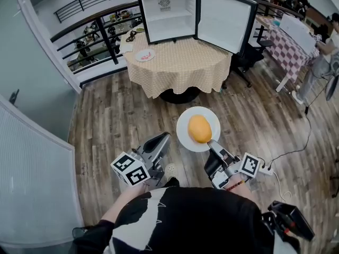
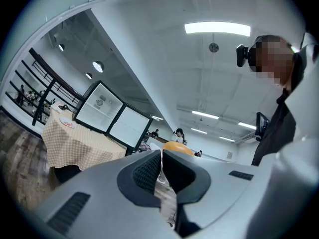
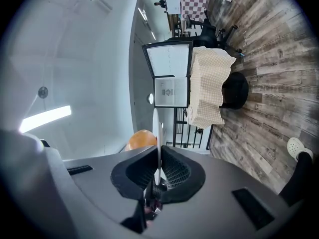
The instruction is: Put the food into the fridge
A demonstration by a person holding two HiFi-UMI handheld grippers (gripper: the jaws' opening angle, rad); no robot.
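A white plate [image 1: 185,134] carries an orange-yellow rounded food [image 1: 199,128]. My right gripper [image 1: 211,142] is shut on the plate's near rim and holds it level above the wood floor. In the right gripper view the plate [image 3: 156,128] shows edge-on between the pads, with the food [image 3: 141,138] on its left. My left gripper [image 1: 163,137] is just left of the plate, jaws together and holding nothing; it looks the same in the left gripper view [image 2: 161,166]. The small fridge [image 1: 168,15] stands open and empty on a round table ahead, its door [image 1: 223,20] swung right.
The round table [image 1: 180,62] has a checked cloth and a small plate [image 1: 145,55] at its left edge. A black railing [image 1: 95,38] runs behind it on the left. A chair [image 1: 249,57] and another checked table [image 1: 294,44] stand right. A cable and power strip [image 1: 267,168] lie on the floor.
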